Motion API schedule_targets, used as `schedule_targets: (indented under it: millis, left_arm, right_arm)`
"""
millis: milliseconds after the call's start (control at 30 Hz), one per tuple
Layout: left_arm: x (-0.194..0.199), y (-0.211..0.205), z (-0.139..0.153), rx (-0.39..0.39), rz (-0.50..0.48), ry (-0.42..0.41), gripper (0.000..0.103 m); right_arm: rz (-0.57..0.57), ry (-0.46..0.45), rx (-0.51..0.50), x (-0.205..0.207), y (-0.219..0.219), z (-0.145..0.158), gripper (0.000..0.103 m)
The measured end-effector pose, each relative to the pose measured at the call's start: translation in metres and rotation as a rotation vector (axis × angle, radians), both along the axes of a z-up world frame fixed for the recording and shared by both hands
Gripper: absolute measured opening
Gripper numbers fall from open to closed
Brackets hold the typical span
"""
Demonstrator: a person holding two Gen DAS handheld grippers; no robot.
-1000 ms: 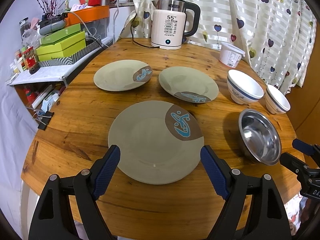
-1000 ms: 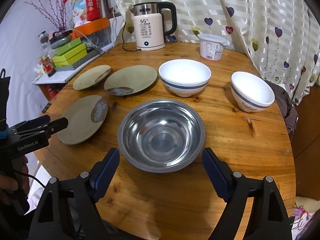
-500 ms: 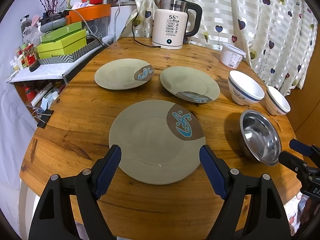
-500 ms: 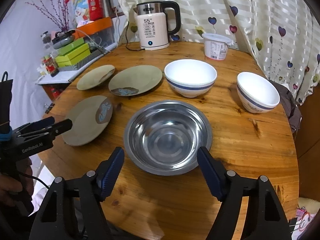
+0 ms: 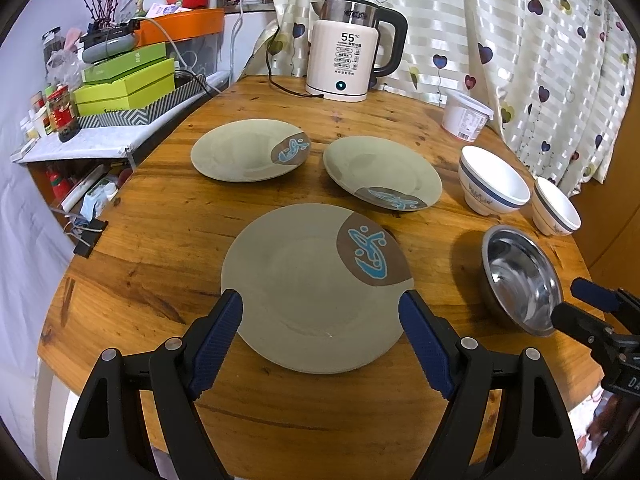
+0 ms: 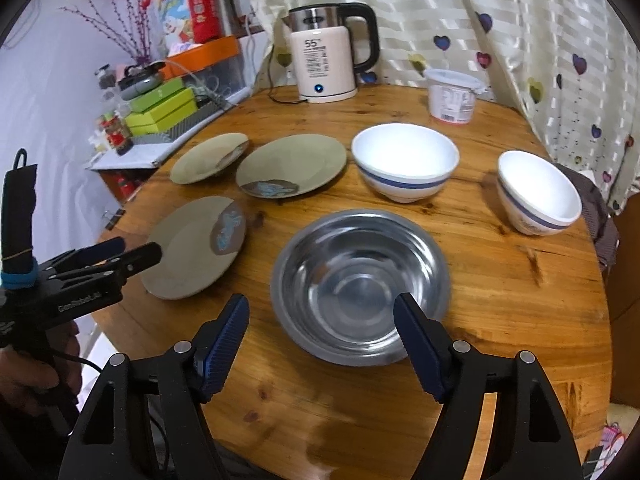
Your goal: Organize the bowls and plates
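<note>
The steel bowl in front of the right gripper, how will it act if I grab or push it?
The steel bowl looks thin and rigid, so probably light. Its polished, sloping wall may slip between the pads. Pushed, it would likely slide on the smooth wooden table rather than tip, since it sits low and wide.

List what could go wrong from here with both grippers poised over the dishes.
1. The nearest plate lies flat on the table, so the open left gripper may slip off its thin rim or push it.
2. The steel bowl is smooth and wide; the open right gripper may lose it, or knock it into the white bowl.
3. The grippers sit close together and could collide.
</note>
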State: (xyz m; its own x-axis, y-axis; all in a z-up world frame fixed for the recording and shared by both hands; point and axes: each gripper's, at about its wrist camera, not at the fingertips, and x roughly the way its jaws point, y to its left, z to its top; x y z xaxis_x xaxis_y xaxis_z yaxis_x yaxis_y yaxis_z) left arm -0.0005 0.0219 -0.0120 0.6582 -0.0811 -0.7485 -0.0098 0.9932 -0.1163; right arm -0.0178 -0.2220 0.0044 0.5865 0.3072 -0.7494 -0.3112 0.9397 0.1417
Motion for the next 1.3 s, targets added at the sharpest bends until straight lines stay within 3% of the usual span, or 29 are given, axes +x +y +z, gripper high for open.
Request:
schedule_targets:
  millis: [267, 433, 1067, 1133, 1300]
  left_arm:
    - [0.004, 0.009, 0.0, -0.015, 0.011, -0.006, 0.081]
    - [0.006, 0.014, 0.002, -0.017, 0.023, -0.015, 0.081]
    - [0.025, 0.043, 0.011, -0.021, 0.077, -0.046, 0.081]
    - [0.029, 0.048, 0.011, -0.023, 0.085, -0.045, 0.076]
    - [0.035, 0.056, 0.01, -0.028, 0.1, -0.045, 0.075]
  right_arm:
    - [0.04, -0.002, 0.002, 0.008, 0.014, 0.004, 0.075]
    - [0.046, 0.022, 0.035, 0.019, 0.02, 0.005, 0.07]
    - [0.105, 0.063, 0.162, 0.061, 0.049, 0.017, 0.069]
    - [0.109, 0.068, 0.169, 0.065, 0.052, 0.017, 0.069]
    - [0.124, 0.067, 0.166, 0.075, 0.063, 0.02, 0.069]
